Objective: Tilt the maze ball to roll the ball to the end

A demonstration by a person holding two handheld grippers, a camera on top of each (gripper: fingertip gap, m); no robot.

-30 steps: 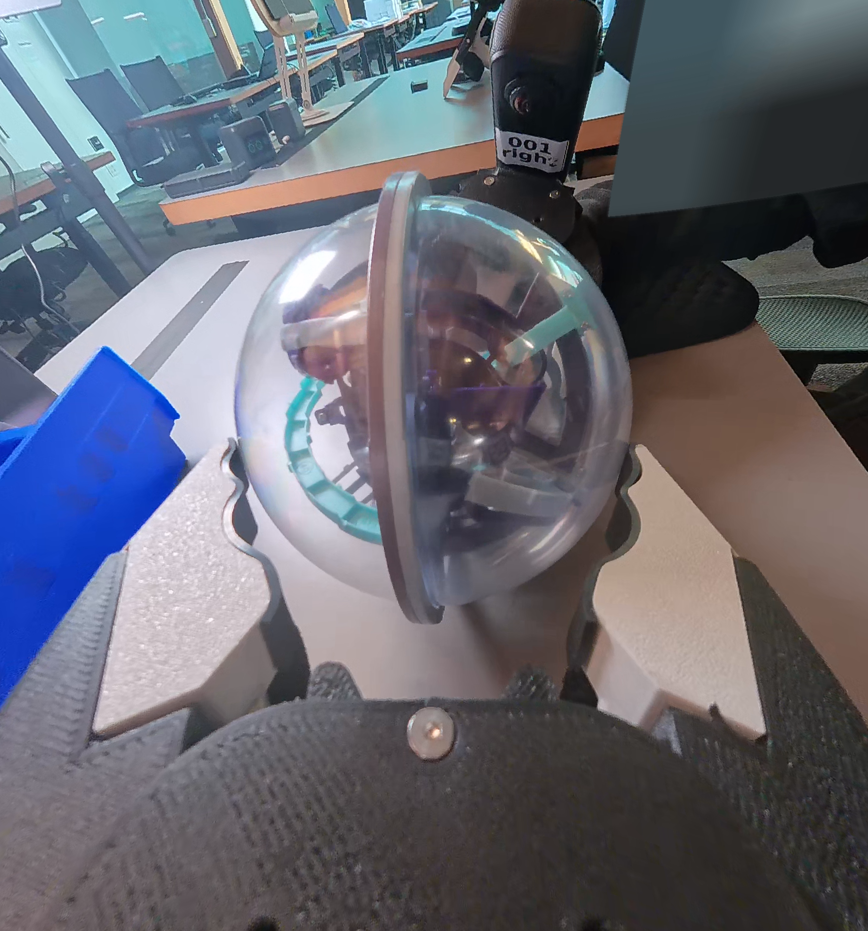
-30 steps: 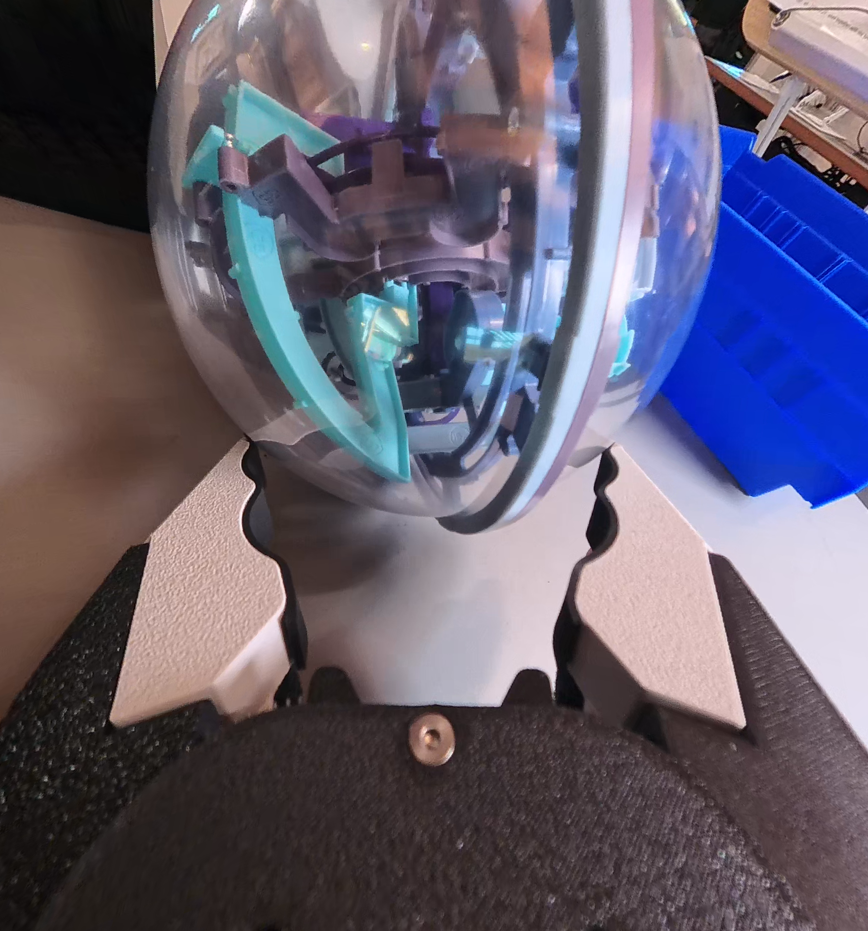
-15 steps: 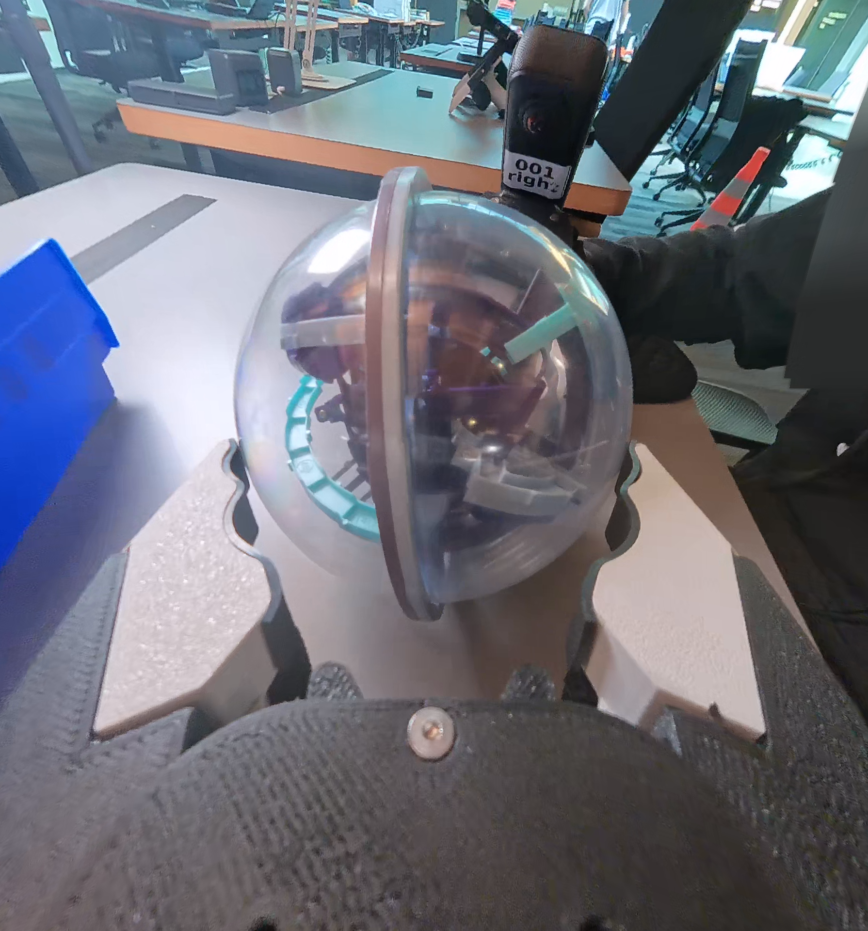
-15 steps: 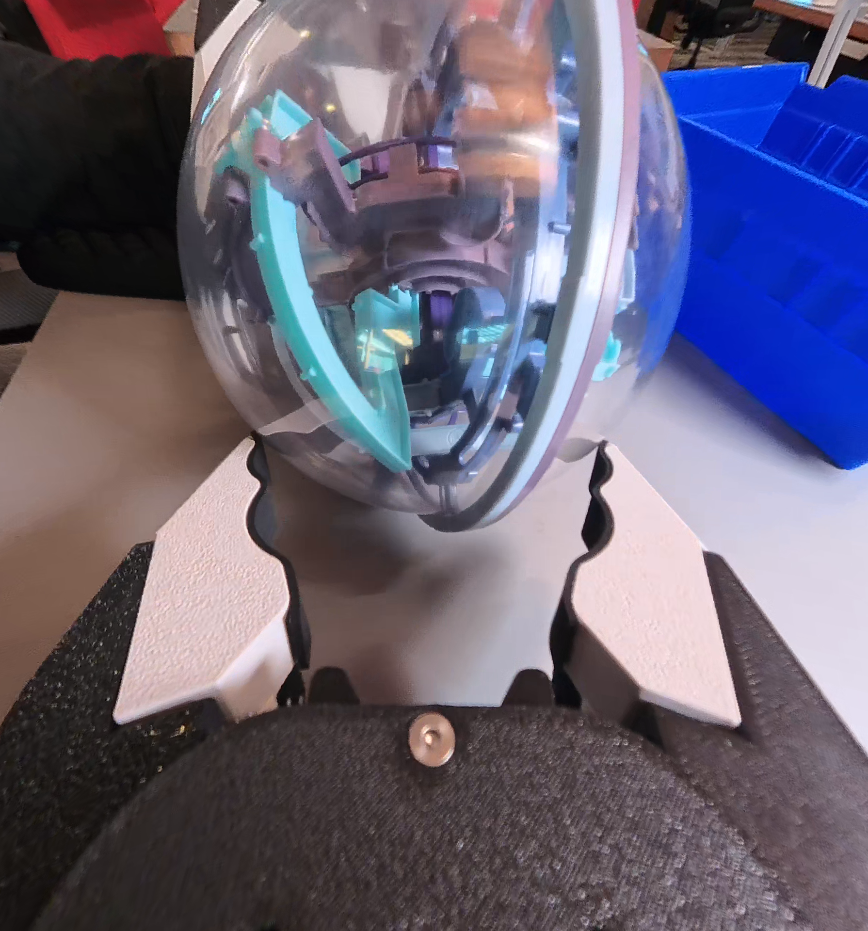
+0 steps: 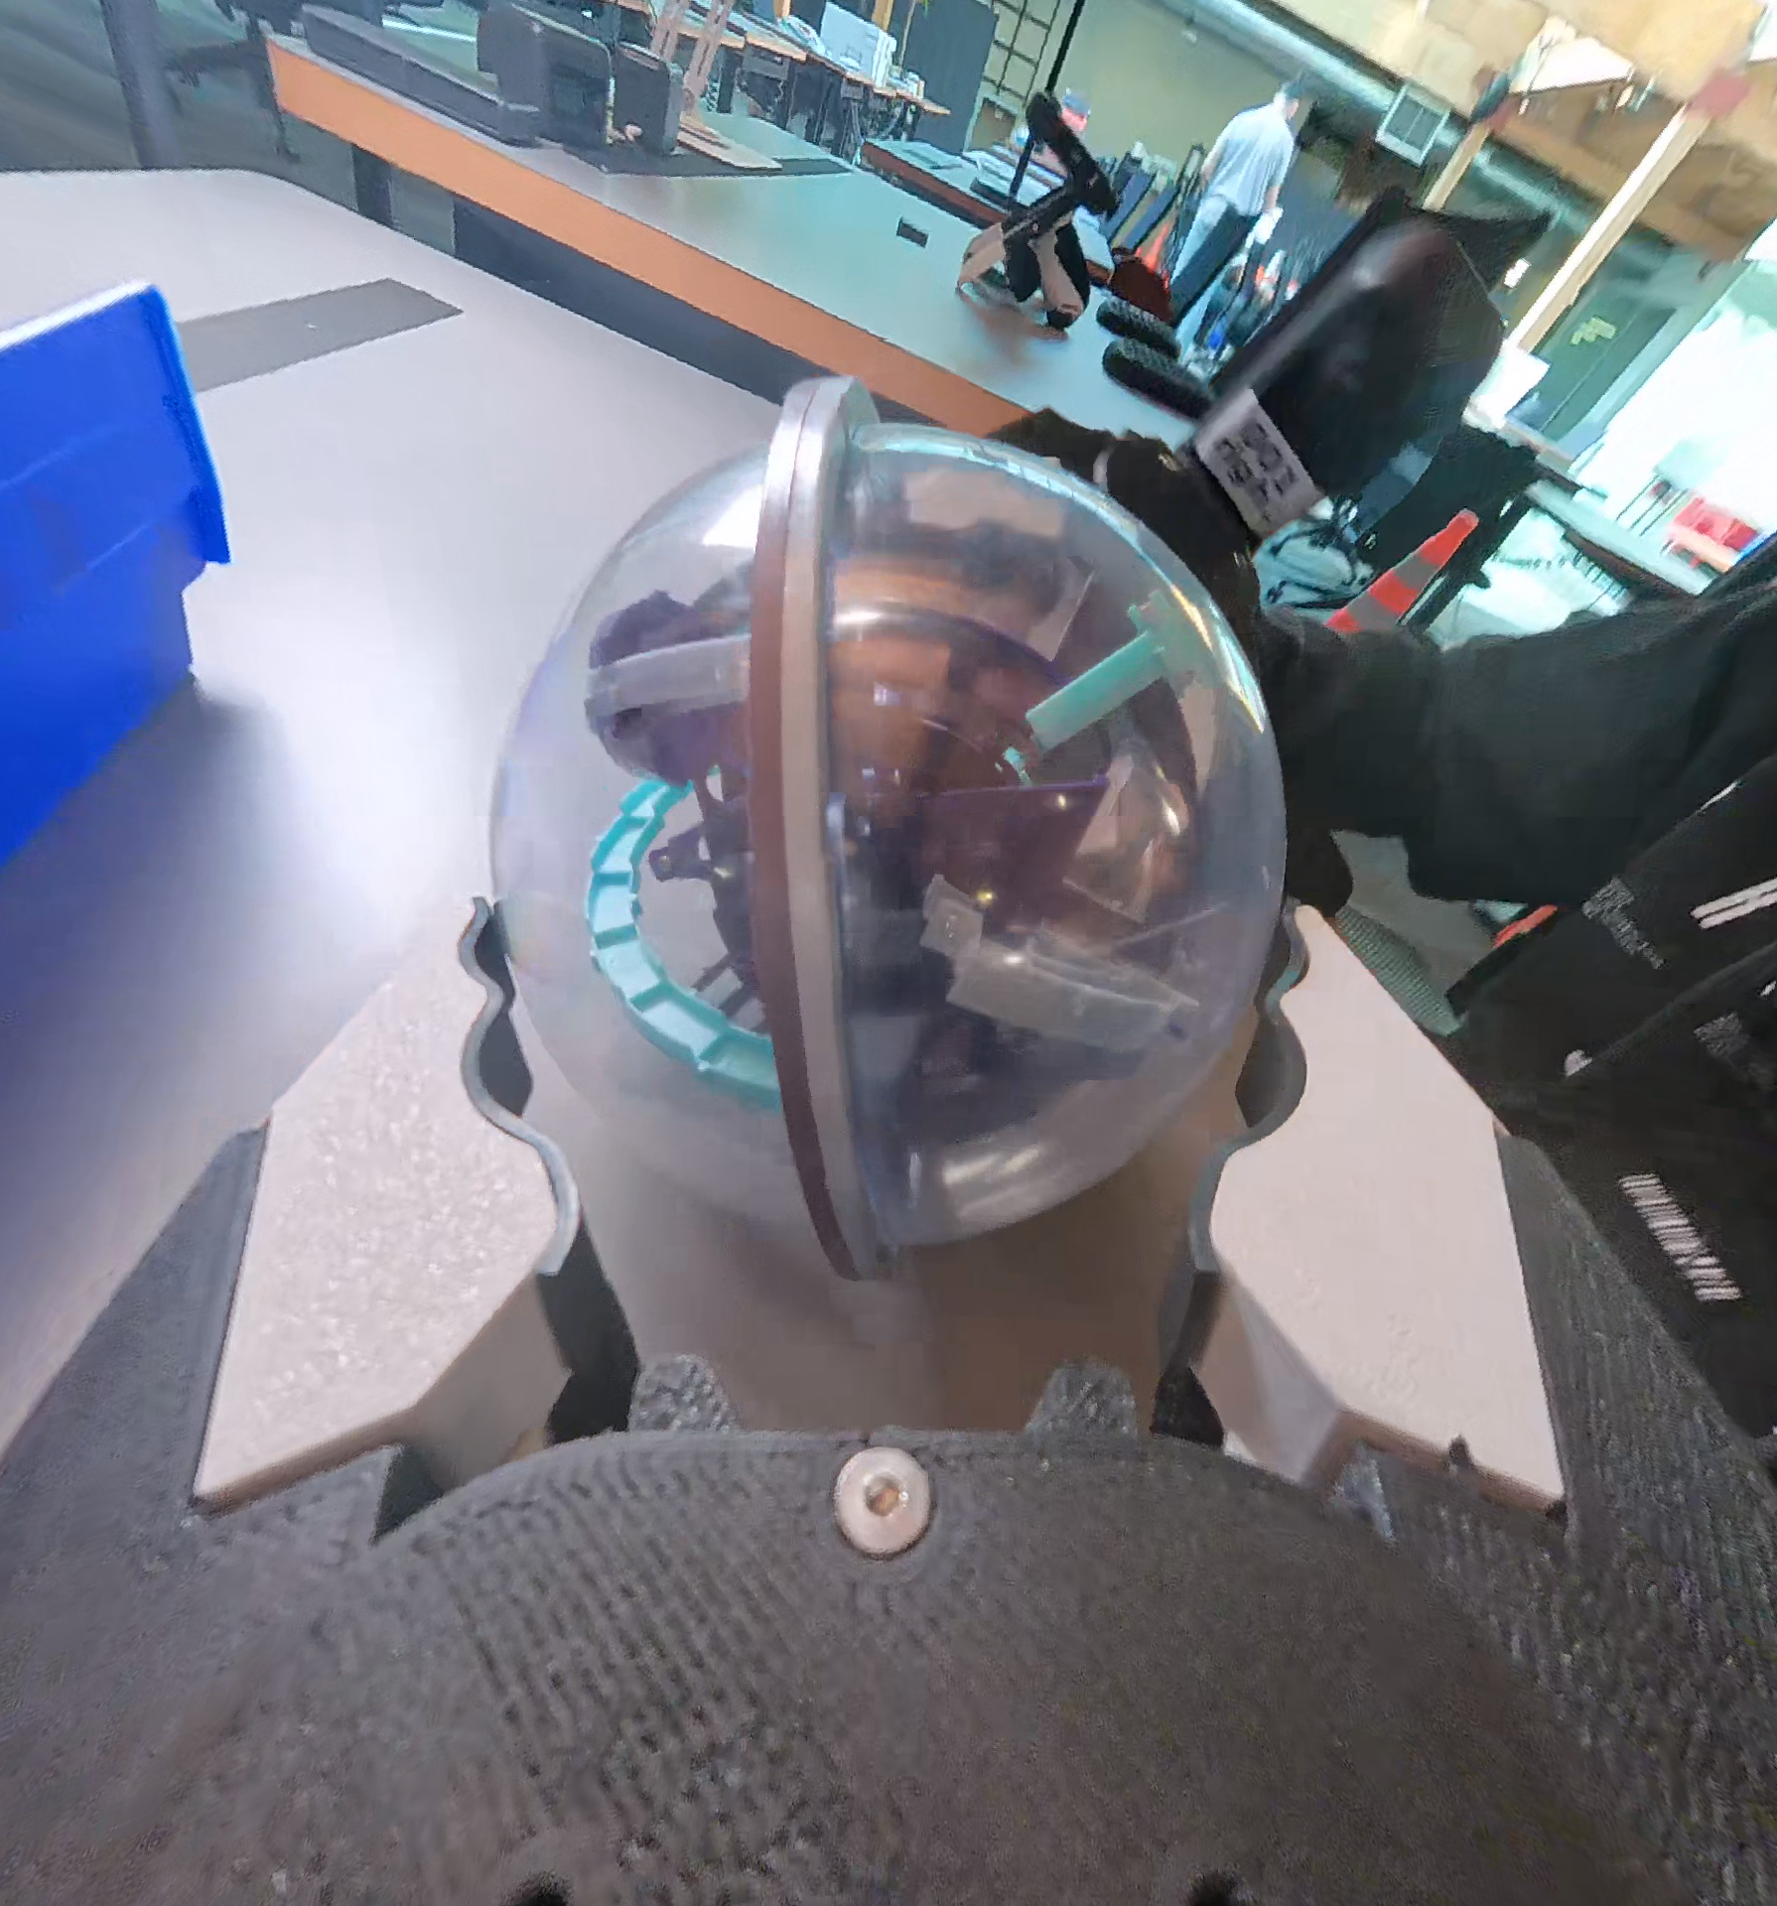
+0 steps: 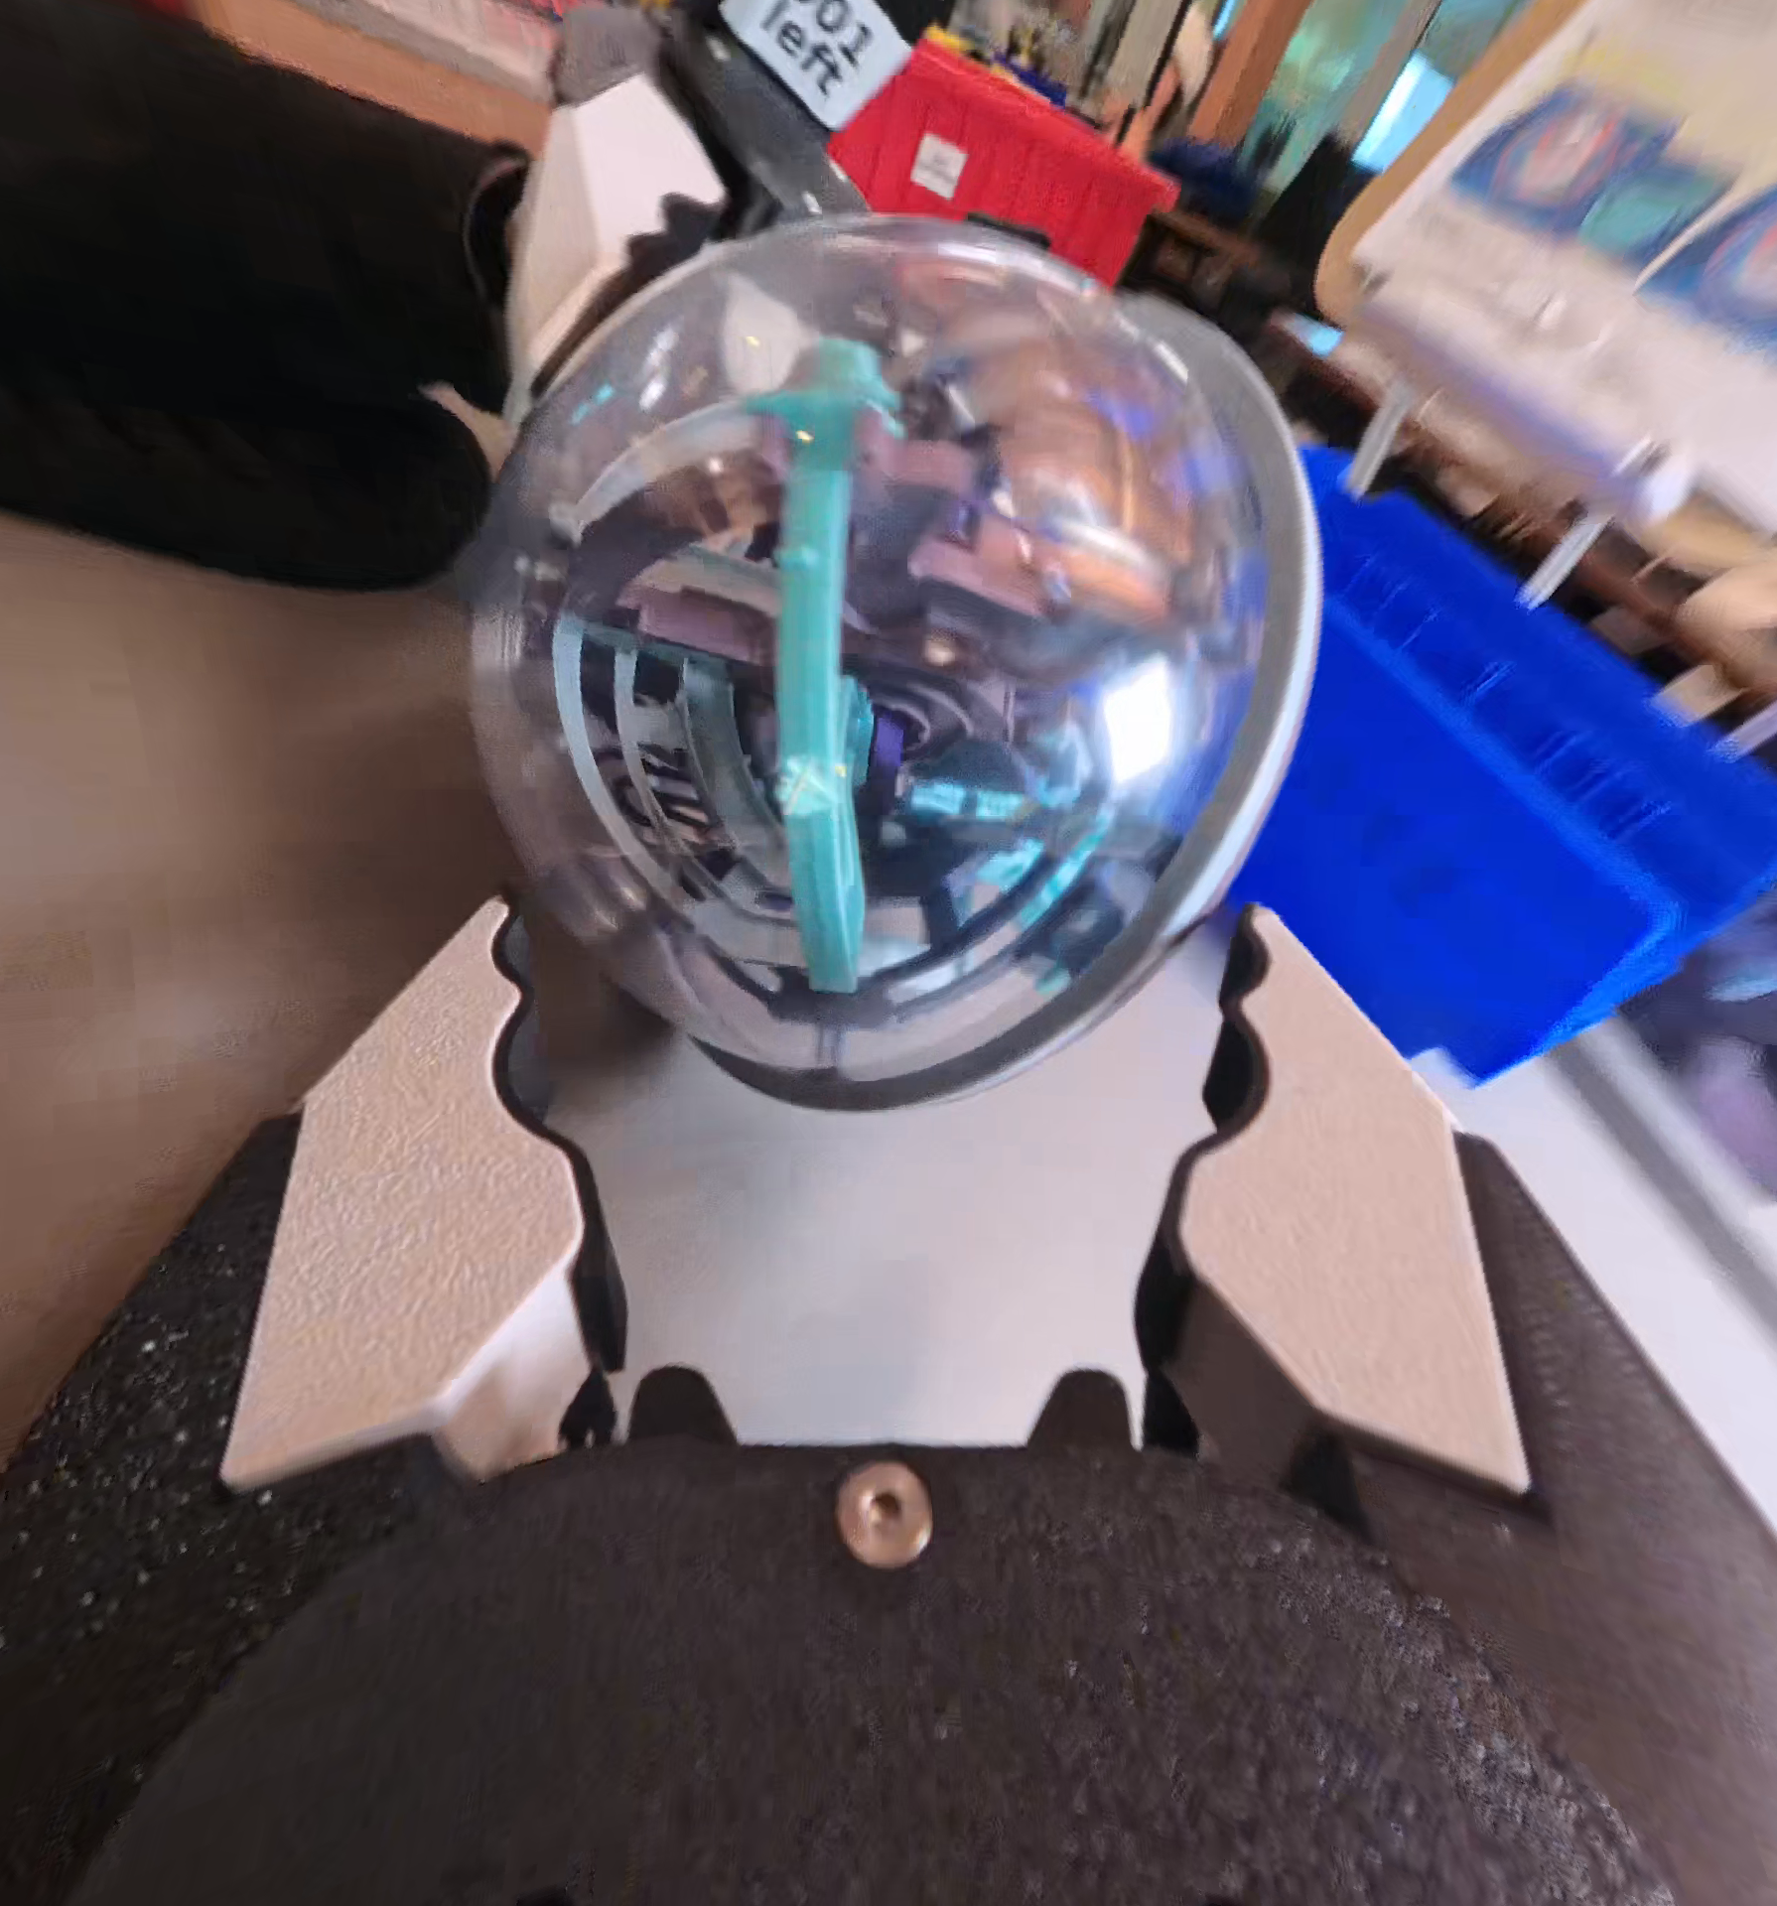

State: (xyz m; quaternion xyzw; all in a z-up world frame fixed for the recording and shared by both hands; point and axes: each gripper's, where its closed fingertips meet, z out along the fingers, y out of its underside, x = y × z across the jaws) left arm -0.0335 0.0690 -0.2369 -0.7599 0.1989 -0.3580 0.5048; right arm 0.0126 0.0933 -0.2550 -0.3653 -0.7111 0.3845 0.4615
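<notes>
Left wrist view: jaws clamp maze ball (image 5: 1018, 825).

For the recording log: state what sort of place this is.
Probably a shared workshop or lab: long orange-edged worktables with equipment, a blue storage bin on the table, and an orange traffic cone beyond the maze ball.

Bright daylight, glare on the table (image 5: 369, 660), right view motion-blurred.
</notes>
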